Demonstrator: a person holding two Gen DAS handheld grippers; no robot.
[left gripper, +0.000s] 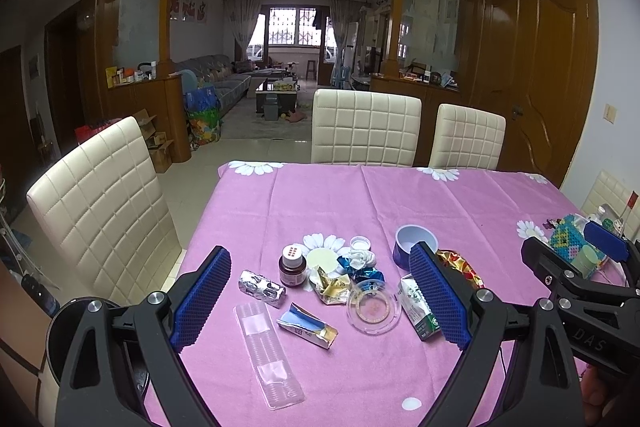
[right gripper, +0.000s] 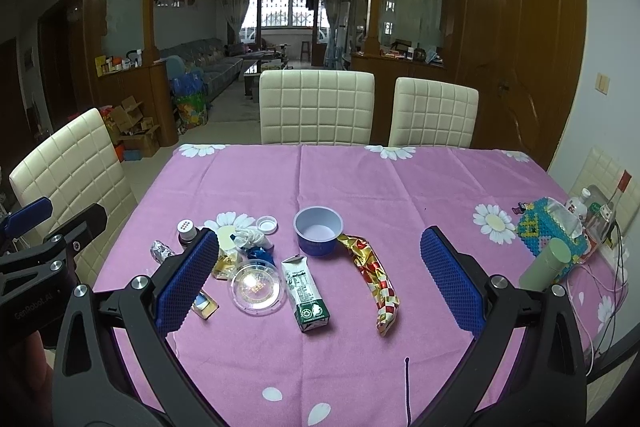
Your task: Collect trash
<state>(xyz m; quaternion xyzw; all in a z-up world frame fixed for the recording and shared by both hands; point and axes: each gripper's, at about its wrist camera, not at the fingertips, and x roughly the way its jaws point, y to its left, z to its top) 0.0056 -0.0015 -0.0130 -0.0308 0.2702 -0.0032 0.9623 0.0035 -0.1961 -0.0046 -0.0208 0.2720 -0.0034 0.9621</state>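
Note:
Trash lies in a cluster on the pink tablecloth [left gripper: 320, 195]. It includes a clear plastic tray [left gripper: 268, 351], a silver foil wrapper [left gripper: 262, 287], a brown bottle [left gripper: 292, 265], a blue-and-gold carton [left gripper: 308, 325], a clear round lid [left gripper: 374, 307], a green milk carton [right gripper: 306, 293], a purple cup [right gripper: 318, 229] and a red-and-gold wrapper [right gripper: 374, 275]. My left gripper [left gripper: 320, 297] hovers open above the cluster's near side, holding nothing. My right gripper [right gripper: 320, 279] is open over the milk carton and the red-and-gold wrapper, also holding nothing.
Cream padded chairs [left gripper: 366, 125] stand at the far side and one [left gripper: 104, 211] at the left. A beaded box [right gripper: 548, 235], a green cylinder [right gripper: 546, 265], a bottle and cables crowd the right edge. A dark round rim [left gripper: 60, 339] shows at lower left.

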